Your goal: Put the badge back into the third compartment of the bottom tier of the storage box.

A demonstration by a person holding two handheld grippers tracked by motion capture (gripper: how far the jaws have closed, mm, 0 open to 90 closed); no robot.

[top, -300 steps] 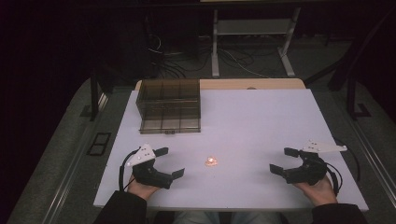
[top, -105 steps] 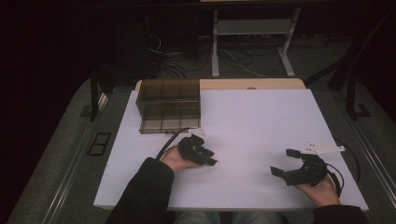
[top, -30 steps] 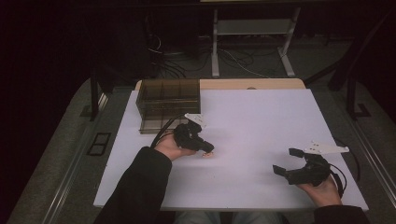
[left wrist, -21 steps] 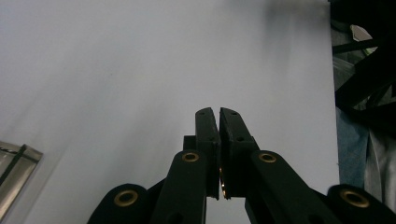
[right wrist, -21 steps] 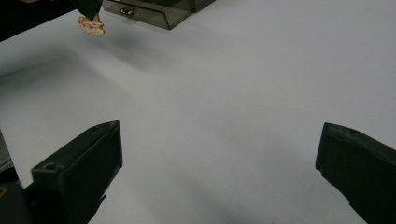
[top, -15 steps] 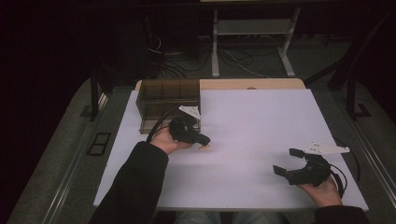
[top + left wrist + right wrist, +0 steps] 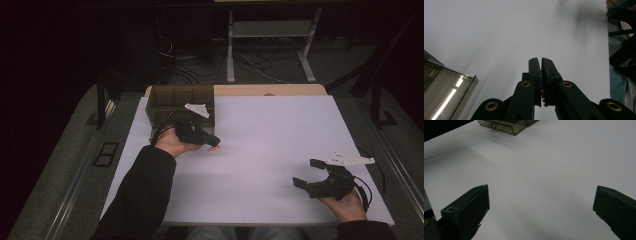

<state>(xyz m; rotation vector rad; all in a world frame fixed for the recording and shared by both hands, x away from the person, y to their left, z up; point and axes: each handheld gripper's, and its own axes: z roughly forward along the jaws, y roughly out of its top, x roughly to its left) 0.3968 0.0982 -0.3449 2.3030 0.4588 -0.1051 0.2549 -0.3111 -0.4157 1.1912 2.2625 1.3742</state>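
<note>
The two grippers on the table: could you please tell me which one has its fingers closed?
The left gripper, raised beside the smoky box, has its fingers pressed together on a small orange piece. The right gripper rests with its fingers spread wide.

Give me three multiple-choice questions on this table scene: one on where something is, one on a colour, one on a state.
1. Where does the smoky box stand on the table?
A. far left corner
B. near right corner
C. the middle

2. What colour is the table top?
A. green
B. white
C. red

3. How do the jaws of the right gripper stand?
A. shut and empty
B. shut on a cup
C. wide open

Answers:
1 A: the high view shows the box at the far edge, on the left.
2 B: the top is white in every view.
3 C: the right gripper view shows its jaws far apart, with bare table between them.
</note>
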